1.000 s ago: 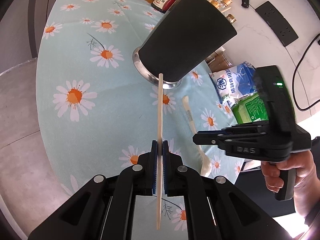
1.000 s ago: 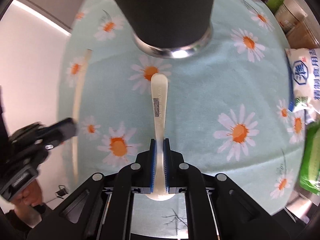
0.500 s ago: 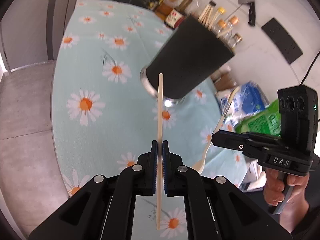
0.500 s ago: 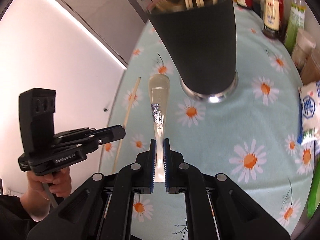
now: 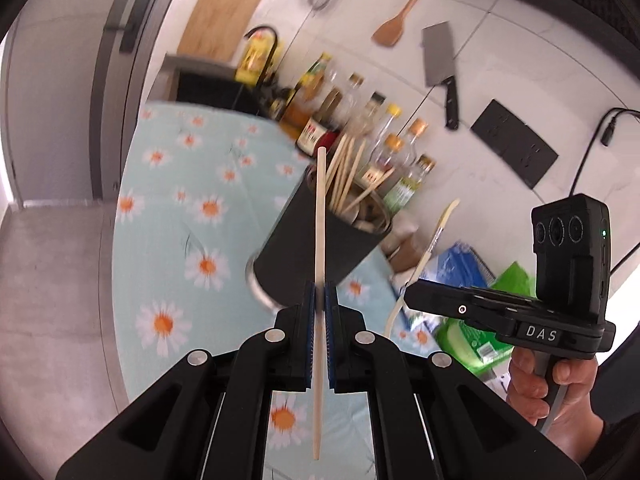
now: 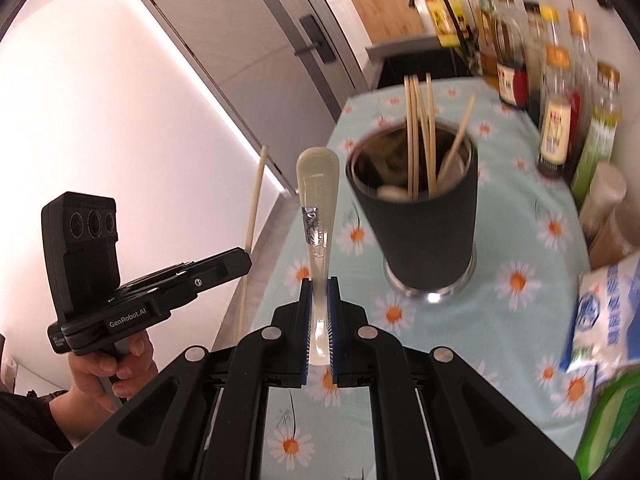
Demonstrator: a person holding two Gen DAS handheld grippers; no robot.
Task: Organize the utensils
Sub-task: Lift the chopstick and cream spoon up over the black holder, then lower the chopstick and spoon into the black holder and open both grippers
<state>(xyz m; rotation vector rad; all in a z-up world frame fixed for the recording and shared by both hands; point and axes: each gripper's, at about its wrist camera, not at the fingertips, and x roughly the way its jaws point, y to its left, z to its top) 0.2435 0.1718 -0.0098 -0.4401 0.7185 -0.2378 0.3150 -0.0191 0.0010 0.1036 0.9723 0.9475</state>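
Left wrist view takes in the white tiled wall at the top of the frame, where a wooden spatula (image 5: 394, 26), a cleaver (image 5: 439, 65) and a black panel (image 5: 514, 148) hang, none of which the right wrist view shows. That view instead has a grey door (image 6: 256, 36) with a dark handle in its upper middle and a bright white wall at left. Both views hold the table (image 5: 168, 216), covered in a pale blue cloth printed with daisies, and a wooden board (image 6: 384, 0) leaning at the far end.

On the cloth stands a black utensil cup (image 6: 420, 216) with a steel base, chopsticks and pale utensils sticking out of it, at frame centre in both views. Sauce bottles (image 6: 556, 132) crowd the upper right behind it; their label text is too blurred to read. A blue and white bag (image 6: 608, 308) and a green packet (image 5: 476, 328) lie at lower right.

The left claw (image 5: 319, 328) is clamped on a single chopstick (image 5: 320, 240), upright in the frame, its tip up beside the cup's rim. The right claw (image 6: 319, 328) is clamped on a pale plastic spoon (image 6: 318, 208), handle end up, left of the cup and apart from it; embossed lettering on it is unreadable. From the left view the right handset reads "DAS"; from the right view the left one reads "GenRobot.AI".
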